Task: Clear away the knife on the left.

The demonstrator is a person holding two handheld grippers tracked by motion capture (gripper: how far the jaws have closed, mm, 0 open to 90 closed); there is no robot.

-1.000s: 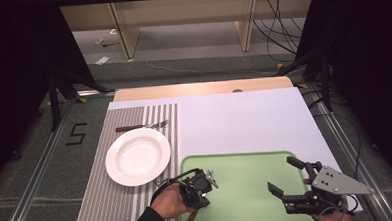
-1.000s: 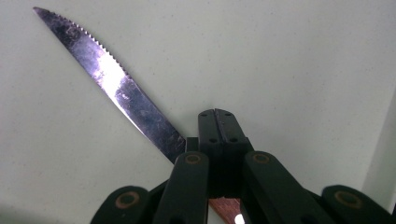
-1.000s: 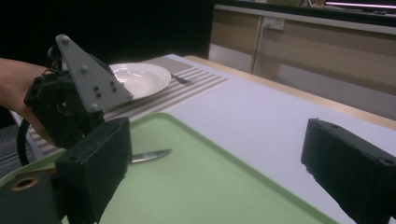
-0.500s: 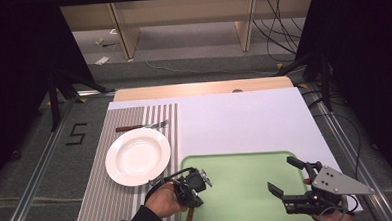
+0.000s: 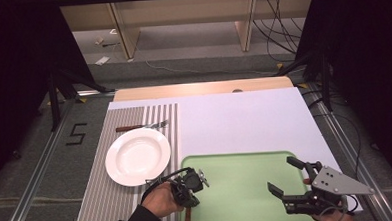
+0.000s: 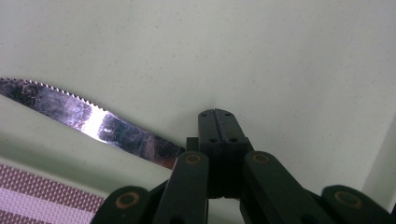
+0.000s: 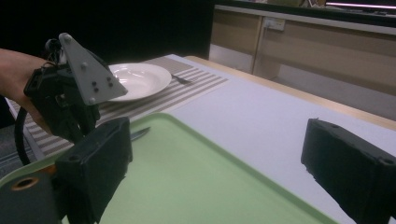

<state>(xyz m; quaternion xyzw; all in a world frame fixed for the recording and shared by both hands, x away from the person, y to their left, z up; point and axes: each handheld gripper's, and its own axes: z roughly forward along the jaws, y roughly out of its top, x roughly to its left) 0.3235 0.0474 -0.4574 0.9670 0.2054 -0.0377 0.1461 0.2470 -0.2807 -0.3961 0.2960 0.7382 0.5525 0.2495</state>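
Note:
A knife with a serrated steel blade (image 6: 93, 123) and a brown handle (image 5: 187, 218) lies across the near left edge of the green tray (image 5: 238, 203). My left gripper (image 5: 189, 183) points down over that corner, its jaws shut (image 6: 217, 116) on the knife, whose blade runs out to the left. The blade tip (image 7: 138, 134) pokes over the tray's floor. My right gripper (image 5: 283, 175) hovers open above the tray's near right part, nothing between its jaws (image 7: 219, 158).
A white plate (image 5: 138, 155) rests on the striped placemat (image 5: 103, 209) left of the tray, with a fork (image 5: 142, 126) beyond it. A white sheet (image 5: 244, 118) covers the far half of the table.
My left gripper has shifted a little to the left, toward the tray's left edge, with the knife. The right gripper has stayed put.

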